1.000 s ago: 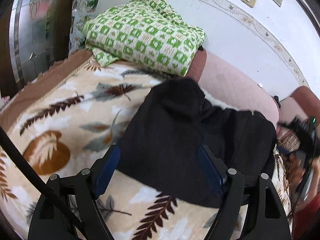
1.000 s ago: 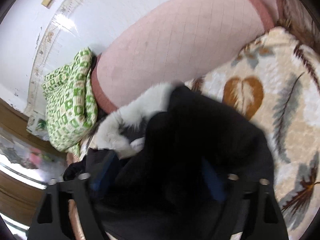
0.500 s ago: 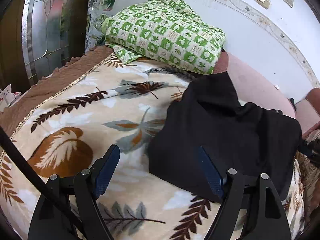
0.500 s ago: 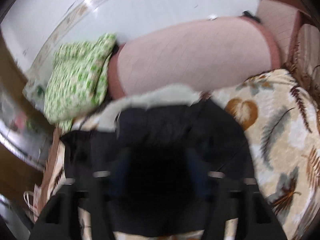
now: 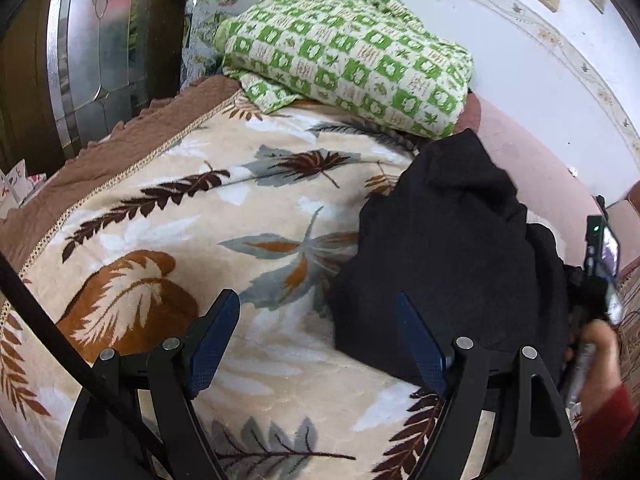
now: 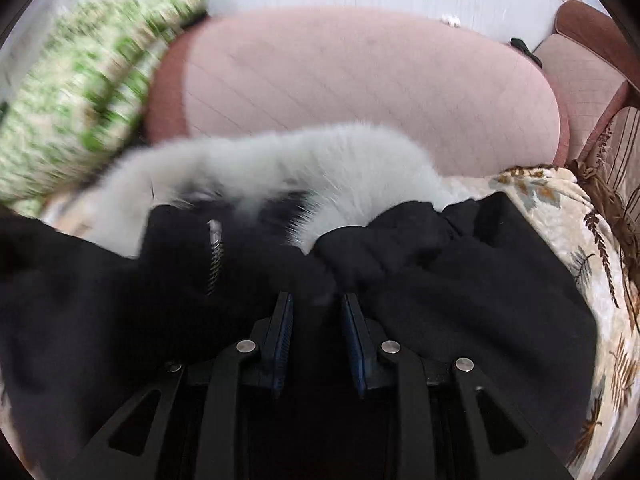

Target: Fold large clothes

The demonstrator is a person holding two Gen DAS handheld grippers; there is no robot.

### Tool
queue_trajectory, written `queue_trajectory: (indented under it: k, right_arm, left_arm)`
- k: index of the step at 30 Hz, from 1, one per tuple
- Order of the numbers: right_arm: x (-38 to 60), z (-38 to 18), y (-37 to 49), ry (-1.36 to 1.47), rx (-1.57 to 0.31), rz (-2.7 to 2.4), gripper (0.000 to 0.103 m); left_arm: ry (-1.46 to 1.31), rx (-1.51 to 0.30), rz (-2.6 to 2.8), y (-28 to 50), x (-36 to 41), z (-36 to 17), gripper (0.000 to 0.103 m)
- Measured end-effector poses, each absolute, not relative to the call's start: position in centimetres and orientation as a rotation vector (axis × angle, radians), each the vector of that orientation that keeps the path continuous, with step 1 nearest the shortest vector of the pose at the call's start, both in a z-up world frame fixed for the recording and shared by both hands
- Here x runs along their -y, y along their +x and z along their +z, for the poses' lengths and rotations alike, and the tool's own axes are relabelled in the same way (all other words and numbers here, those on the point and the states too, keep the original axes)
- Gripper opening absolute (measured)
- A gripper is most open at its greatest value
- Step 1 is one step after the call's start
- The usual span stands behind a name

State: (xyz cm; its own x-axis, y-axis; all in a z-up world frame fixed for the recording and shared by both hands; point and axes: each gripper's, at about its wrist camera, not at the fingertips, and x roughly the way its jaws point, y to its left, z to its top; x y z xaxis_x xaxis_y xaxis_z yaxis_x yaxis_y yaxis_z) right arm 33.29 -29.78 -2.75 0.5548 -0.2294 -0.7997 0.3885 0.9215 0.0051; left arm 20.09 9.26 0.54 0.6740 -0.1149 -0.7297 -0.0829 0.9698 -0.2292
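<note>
On the leaf-print blanket (image 5: 192, 216), your right claw (image 6: 316, 300) pinches a fold of the black coat (image 6: 440, 280) by its white fur trim (image 6: 280, 164); your left claw (image 5: 316, 304) hovers wide open, empty.

Matt black cloth coat (image 6: 460, 280) with fluffy white fur trim (image 6: 280, 168), metal zipper (image 6: 215, 258), plush leaf-print blanket (image 5: 200, 220), woven green-checked cloth (image 5: 352, 52)
</note>
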Motion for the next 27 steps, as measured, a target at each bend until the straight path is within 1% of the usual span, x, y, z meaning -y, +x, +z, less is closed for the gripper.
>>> queue_trajectory:
  k: [2, 6, 8, 11, 13, 14, 16, 18, 20, 22, 25, 27]
  right_arm:
    - [30.0, -3.4, 33.8, 0.185, -0.896, -0.395, 0.026]
    - [28.3, -2.8, 34.4, 0.047, -0.902, -0.447, 0.025]
    - [27.2, -0.8, 34.0, -0.037, -0.882, -0.465, 0.025]
    - [25.4, 4.6, 31.1, -0.084, -0.727, -0.447, 0.026]
    - [24.1, 8.2, 29.0, -0.043, -0.655, -0.367, 0.026]
    - [23.3, 9.1, 28.6, -0.031, -0.644, -0.325, 0.028]
    - [20.7, 9.8, 28.8, -0.012, -0.688, -0.149, 0.028]
    - [17.9, 8.6, 29.9, 0.004, -0.778, 0.014, 0.028]
    - [15.1, 6.7, 31.3, -0.025, -0.844, 0.109, 0.028]
    - [11.6, 4.0, 33.9, -0.124, -0.894, 0.121, 0.028]
    - [9.4, 1.0, 37.9, -0.131, -0.941, 0.048, 0.029]
    - [9.4, -0.4, 40.9, -0.098, -0.955, -0.023, 0.029]
  left_arm:
    - [-0.264, -0.843, -0.015, 20.5, -9.5, 0.3, 0.08]
    - [-0.241, -0.821, -0.012, 21.4, -8.8, 0.1, 0.08]
    - [-0.234, -0.813, -0.03, 22.0, -8.2, -0.3, 0.08]
    - [-0.208, -0.835, -0.042, 23.5, -7.2, -1.9, 0.08]
    - [-0.178, -0.88, -0.037, 24.3, -6.7, -3.2, 0.074]
    - [-0.173, -0.9, -0.033, 24.5, -6.6, -3.7, 0.07]
    - [-0.163, -0.915, -0.014, 24.6, -6.8, -3.8, 0.066]
    - [-0.156, -0.931, 0.005, 24.7, -7.2, -4.0, 0.055]
    - [-0.187, -0.96, 0.01, 25.0, -7.9, -4.4, 0.054]
    - [-0.244, -0.991, 0.016, 25.4, -9.0, -5.2, 0.054]
    - [-0.257, -1.012, 0.04, 25.7, -9.6, -5.8, 0.05]
    - [-0.242, -1.031, 0.052, 26.0, -9.5, -6.2, 0.043]
